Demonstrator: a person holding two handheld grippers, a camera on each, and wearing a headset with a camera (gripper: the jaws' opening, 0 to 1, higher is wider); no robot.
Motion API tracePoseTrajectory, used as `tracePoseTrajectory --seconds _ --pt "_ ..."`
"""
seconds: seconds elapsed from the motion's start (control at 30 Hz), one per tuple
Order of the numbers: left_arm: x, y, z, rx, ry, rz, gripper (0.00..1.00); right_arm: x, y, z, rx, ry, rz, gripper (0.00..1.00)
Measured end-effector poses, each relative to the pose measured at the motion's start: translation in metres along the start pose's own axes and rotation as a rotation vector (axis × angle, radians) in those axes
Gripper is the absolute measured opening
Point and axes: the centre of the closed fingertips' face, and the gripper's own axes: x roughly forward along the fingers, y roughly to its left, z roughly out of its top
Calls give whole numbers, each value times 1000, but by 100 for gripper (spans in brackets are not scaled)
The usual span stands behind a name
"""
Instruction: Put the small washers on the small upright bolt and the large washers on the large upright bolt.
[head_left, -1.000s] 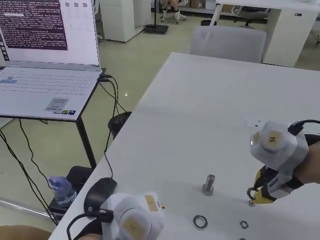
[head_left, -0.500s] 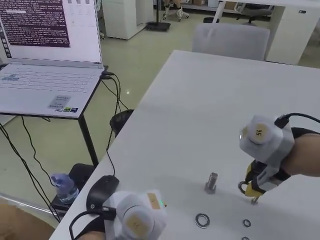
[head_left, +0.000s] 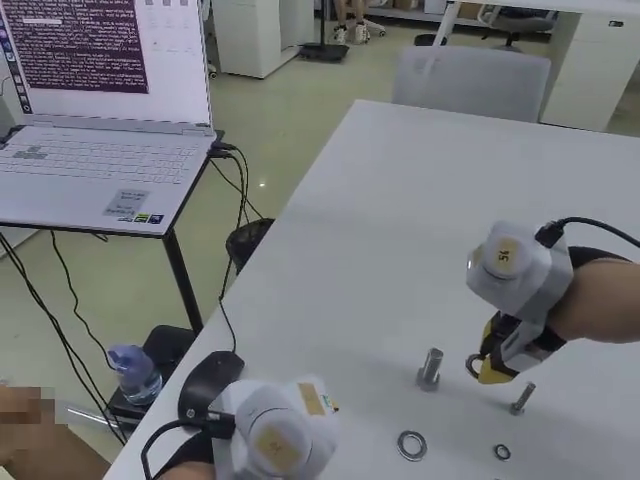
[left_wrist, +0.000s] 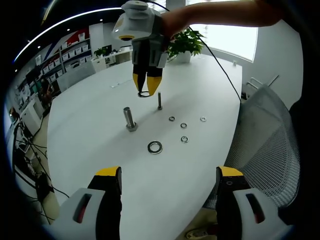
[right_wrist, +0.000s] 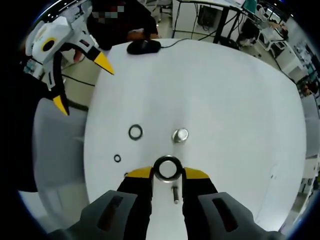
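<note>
The right gripper (left_wrist: 146, 92) pinches a large washer (left_wrist: 143, 95) (left jaws parted wide)

"15" on sticker (head_left: 503, 257), right tongs (head_left: 484, 368)

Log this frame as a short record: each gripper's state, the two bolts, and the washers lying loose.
right gripper: shut on held large washer, above the table, near both bolts
left gripper: open, fingers holding nothing
large bolt: upright, no washer seen on it
small bolt: upright, no washer seen on it
lying loose: one loose large washer, four small washers
</note>
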Motion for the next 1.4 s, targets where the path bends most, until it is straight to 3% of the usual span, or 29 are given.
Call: tracePoseTrajectory --seconds 0.67,1.4 --pt "0 -4 -5 -5 1 -9 77 17 -17 29 -19 4 -14 22" --pt "0 -8 -3 -8 -9 -19 82 35 -18 35 -28 35 2 22"
